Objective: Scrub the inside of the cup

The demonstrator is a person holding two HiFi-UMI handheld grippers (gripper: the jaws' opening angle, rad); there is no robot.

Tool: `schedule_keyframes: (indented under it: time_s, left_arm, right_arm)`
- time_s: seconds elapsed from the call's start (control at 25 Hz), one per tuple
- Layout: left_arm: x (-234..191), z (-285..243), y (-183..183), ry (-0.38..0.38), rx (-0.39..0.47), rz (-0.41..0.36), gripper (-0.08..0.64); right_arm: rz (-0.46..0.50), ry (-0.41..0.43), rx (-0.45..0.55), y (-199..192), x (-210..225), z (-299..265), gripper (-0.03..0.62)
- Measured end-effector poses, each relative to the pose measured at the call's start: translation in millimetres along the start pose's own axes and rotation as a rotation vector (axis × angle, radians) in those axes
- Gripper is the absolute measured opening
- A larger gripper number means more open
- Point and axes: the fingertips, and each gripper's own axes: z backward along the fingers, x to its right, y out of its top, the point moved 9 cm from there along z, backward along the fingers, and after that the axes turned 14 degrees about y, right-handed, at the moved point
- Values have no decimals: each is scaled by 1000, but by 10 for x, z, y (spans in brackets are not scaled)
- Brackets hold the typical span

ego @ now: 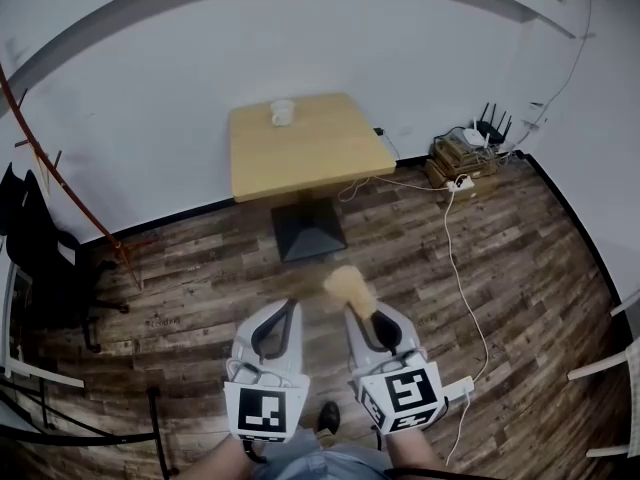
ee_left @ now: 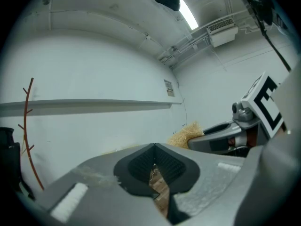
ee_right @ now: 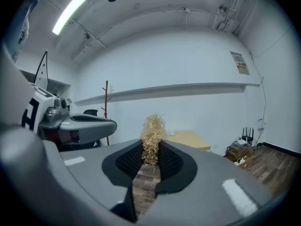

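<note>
Head view shows the white cup [ego: 283,112] at the far edge of the wooden table [ego: 310,163], well apart from both grippers. The right gripper [ee_right: 151,147] pinches a wad of straw-like scrubbing fibre [ee_right: 153,128], which looks light and springy. The left gripper [ee_left: 154,149] is closed on nothing. The cup looks rigid, smooth and probably breakable, so clamp its wall at the rim, gently.

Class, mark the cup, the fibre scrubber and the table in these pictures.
cup [ego: 282,114]: head view, its white body.
fibre scrubber [ee_right: 152,134]: right gripper view, middle of its tuft.
table [ego: 310,163]: head view, bare wooden top.
</note>
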Motion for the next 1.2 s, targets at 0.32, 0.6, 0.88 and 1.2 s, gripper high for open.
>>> schedule_keyframes:
  time_s: [0.32,0.6,0.88,1.2]
  left_arm:
    - [-140,-260,-102,11,-33,-4,20]
    - [-446,-939,-171,0,-24,-8,20]
    - [-978,-1624,-133,33,5,44,20]
    - [-1352,-2120,-93,17,54,57,20]
  right_arm:
    - [-44,-10,-28,-92,226,-240,74]
    - [-52,41,-52,-55,447,-952,74]
    - [-7,62,-45,225,669,-1745,74]
    - [31,42,-23,455,849,-2330,74]
